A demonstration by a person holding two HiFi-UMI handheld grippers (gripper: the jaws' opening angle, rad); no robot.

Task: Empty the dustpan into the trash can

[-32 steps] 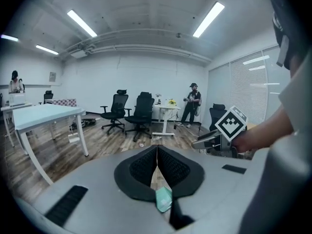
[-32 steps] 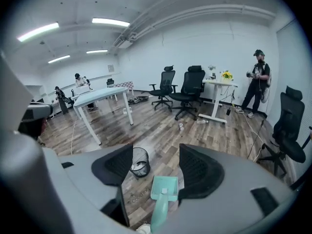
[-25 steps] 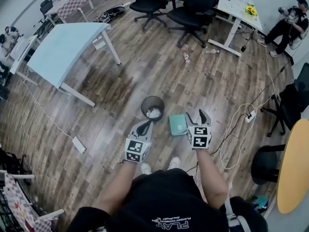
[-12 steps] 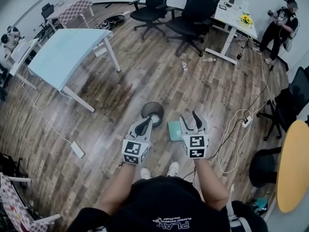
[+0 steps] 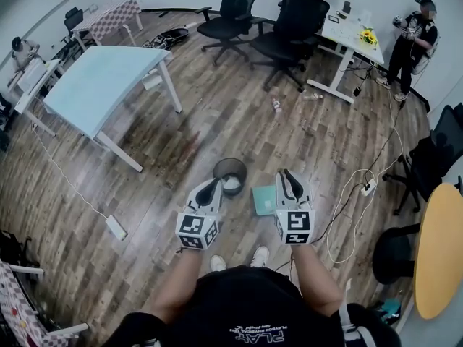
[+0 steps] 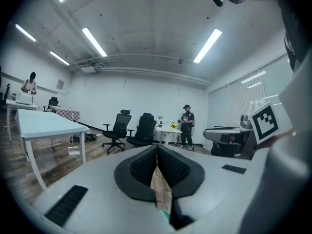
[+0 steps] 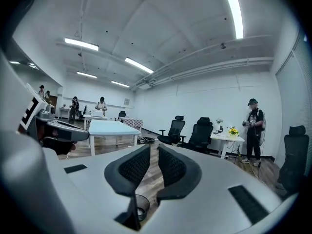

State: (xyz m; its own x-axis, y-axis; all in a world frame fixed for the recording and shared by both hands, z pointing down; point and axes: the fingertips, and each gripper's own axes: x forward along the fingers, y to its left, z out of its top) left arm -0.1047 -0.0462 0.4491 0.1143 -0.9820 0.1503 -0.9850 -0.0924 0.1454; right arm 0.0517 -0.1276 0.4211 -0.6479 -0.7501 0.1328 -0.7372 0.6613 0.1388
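Observation:
A black mesh trash can point(image 5: 230, 176) with white scraps inside stands on the wood floor; the right gripper view also catches it point(image 7: 141, 211) low between the jaws. A teal dustpan point(image 5: 264, 199) lies flat on the floor just right of the can. My left gripper point(image 5: 215, 185) hovers over the can's near left side, pointing almost level, its jaws shut with nothing in them point(image 6: 157, 149). My right gripper point(image 5: 287, 178) hangs over the dustpan's right edge, clear of it. Its jaws point(image 7: 154, 150) are closing, a narrow gap remains, and nothing is between them.
A light blue table point(image 5: 101, 78) stands at the far left, black office chairs point(image 5: 289, 20) at the back. A person point(image 5: 409, 38) stands by a white desk point(image 5: 354, 27). Cables and a power strip point(image 5: 369, 188) run along the right. A bottle point(image 5: 277, 105) lies on the floor.
Both grippers have risen away from the floor. The right jaws went from wide open to nearly closed. The dustpan stays on the floor beside the can.

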